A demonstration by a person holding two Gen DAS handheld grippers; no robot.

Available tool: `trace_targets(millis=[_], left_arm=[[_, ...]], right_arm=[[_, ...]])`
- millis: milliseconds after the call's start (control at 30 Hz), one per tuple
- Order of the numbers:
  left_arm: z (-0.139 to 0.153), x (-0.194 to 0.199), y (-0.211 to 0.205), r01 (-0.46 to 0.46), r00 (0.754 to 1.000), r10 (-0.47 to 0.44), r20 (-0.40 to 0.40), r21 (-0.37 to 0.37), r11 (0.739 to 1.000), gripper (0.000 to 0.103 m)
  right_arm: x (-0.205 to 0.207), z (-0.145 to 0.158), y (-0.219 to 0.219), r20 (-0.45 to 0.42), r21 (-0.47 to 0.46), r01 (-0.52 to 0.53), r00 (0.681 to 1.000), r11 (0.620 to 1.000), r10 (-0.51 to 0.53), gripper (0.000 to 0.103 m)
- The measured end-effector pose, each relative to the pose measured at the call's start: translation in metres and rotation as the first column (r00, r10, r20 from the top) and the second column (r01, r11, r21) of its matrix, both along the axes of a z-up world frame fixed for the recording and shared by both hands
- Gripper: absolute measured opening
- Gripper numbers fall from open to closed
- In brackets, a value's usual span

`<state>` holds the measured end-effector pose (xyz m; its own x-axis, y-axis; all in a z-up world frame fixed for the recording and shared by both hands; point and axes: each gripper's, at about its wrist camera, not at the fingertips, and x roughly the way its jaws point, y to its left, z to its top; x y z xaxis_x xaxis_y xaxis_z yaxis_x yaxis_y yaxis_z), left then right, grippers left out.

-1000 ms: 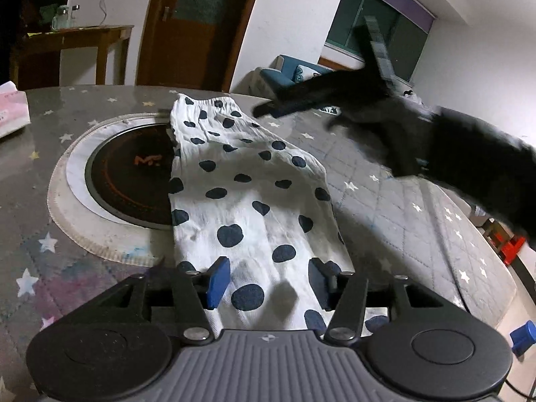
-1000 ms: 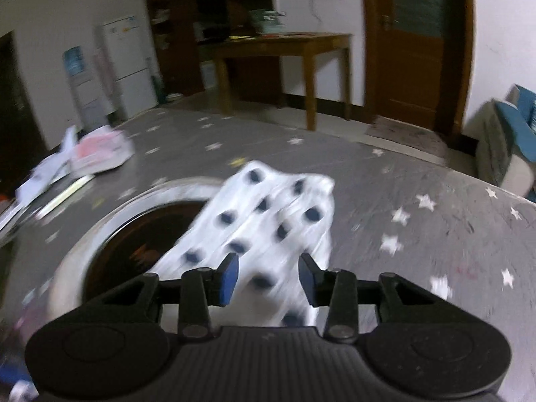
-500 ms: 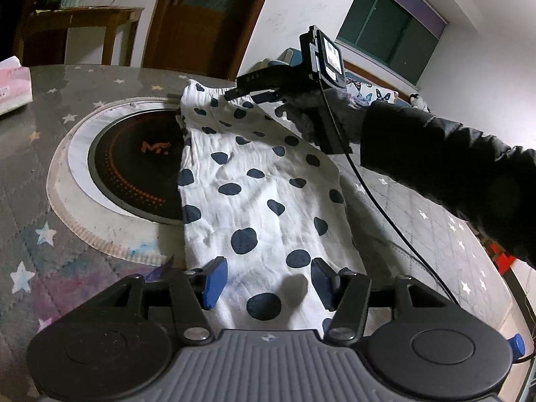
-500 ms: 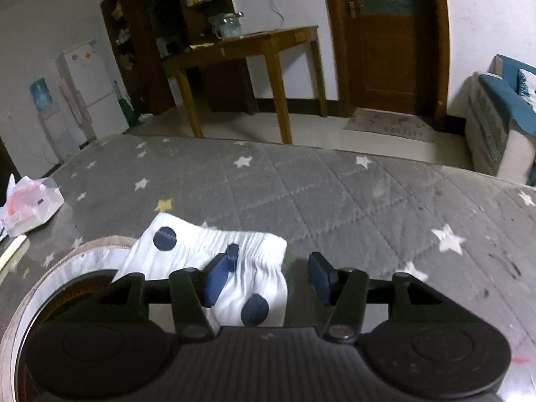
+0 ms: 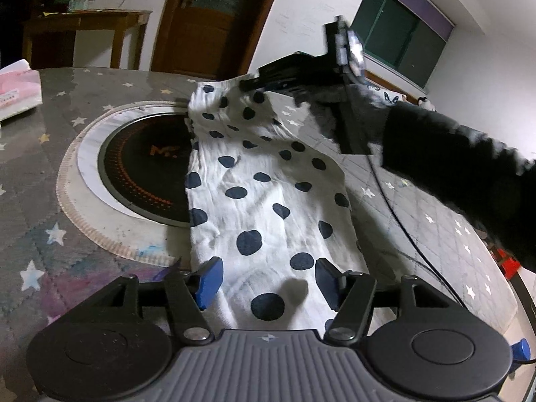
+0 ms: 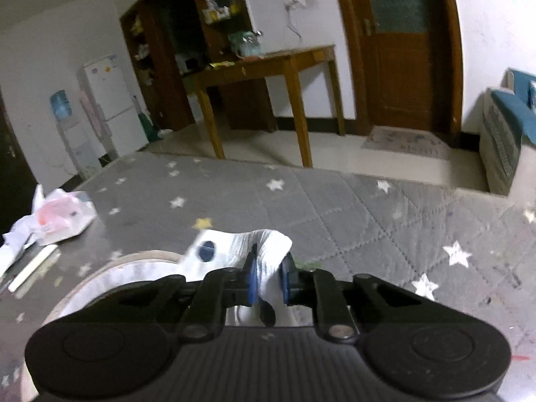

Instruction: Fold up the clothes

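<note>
1. A white polka-dot garment point(image 5: 268, 201) lies lengthwise on a star-print tablecloth point(image 5: 40, 234), its left edge overlapping a round cooktop point(image 5: 144, 167).
2. The right gripper point(image 6: 268, 279) is closing on the far hem, cloth pinched between the pads.
3. The left gripper point(image 5: 264, 281) is opening astride the near edge, pads clear of the cloth.
4. Thin, limp and light, the fabric likely sags; corners and hems look the best holds.

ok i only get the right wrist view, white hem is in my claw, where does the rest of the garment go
observer: From your right claw, jaws closing with the hem between them, the spotted garment runs in one long strip back to the left claw.
operator: is the left claw gripping its end
observer: No. Its jaws are opening; the near end lies between them, pads not pressing it.
operator: anything under it
observer: Its left edge overlaps a round black cooktop.
</note>
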<state>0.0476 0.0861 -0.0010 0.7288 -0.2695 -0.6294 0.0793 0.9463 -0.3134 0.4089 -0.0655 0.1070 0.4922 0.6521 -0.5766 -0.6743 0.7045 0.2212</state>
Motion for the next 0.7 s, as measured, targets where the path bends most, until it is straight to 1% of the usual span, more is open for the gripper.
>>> trace_targets(millis=[67, 133, 200, 300, 533, 600, 700], left_arm=[[0.001, -0.002, 0.0, -0.011, 1.0, 0.011, 0.001, 0.004, 1.0, 0.068], [0.001, -0.005, 0.001, -0.026, 1.0, 0.026, 0.002, 0.019, 0.999, 0.072], [0.001, -0.007, 0.002, -0.042, 0.999, 0.042, 0.004, 0.036, 0.998, 0.074], [0.0, -0.013, 0.008, -0.078, 0.997, 0.078, -0.006, 0.045, 0.996, 0.074], [-0.001, -0.033, 0.026, -0.189, 0.982, 0.19, -0.01, 0.044, 0.981, 0.075], [-0.002, -0.039, 0.03, -0.21, 0.977, 0.211, -0.012, 0.039, 0.977, 0.075], [-0.002, -0.048, 0.035, -0.235, 0.972, 0.235, -0.008, 0.052, 0.971, 0.075]], right_arm=[[-0.014, 0.011, -0.006, 0.009, 0.011, -0.022, 1.0, 1.0, 0.022, 0.013], [-0.036, 0.024, -0.013, 0.037, 0.011, -0.052, 0.998, 0.999, 0.052, 0.012], [-0.058, 0.034, -0.022, 0.053, 0.016, -0.074, 0.996, 0.997, 0.073, 0.012], [-0.089, 0.048, -0.034, 0.065, 0.029, -0.102, 0.993, 0.994, 0.1, 0.012], [-0.165, 0.065, -0.058, 0.078, 0.043, -0.19, 0.979, 0.981, 0.187, 0.012], [-0.187, 0.068, -0.064, 0.083, 0.044, -0.223, 0.972, 0.974, 0.219, 0.012], [-0.222, 0.071, -0.072, 0.093, 0.05, -0.269, 0.96, 0.962, 0.264, 0.012]])
